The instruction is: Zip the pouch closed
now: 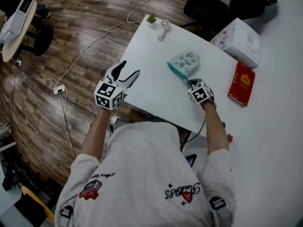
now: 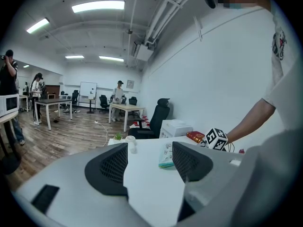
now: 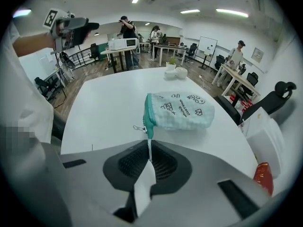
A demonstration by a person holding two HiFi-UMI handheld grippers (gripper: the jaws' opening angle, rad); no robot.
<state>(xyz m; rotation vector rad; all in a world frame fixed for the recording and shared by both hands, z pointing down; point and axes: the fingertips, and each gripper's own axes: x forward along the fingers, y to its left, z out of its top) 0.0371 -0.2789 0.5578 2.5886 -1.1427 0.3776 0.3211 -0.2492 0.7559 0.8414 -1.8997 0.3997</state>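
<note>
A pale mint pouch (image 1: 186, 62) with a teal zipper edge lies on the white table (image 1: 151, 79). My right gripper (image 1: 189, 82) is at its near end. In the right gripper view the jaws (image 3: 149, 151) are shut on the thin tab at the end of the pouch's (image 3: 182, 110) zipper. The small metal zipper pull (image 3: 138, 128) hangs free just left of the tab. My left gripper (image 1: 131, 67) hovers open and empty over the table's left part, well apart from the pouch. The left gripper view (image 2: 149, 162) shows the pouch (image 2: 166, 155) far ahead between its fingers.
A red book (image 1: 242, 83) and a white boxy appliance (image 1: 241, 41) sit to the right of the pouch. A tiny potted plant (image 1: 151, 19) and a small white fan (image 1: 164, 24) stand at the table's far corner. A black chair (image 1: 206, 6) is behind, and cables run over the wooden floor.
</note>
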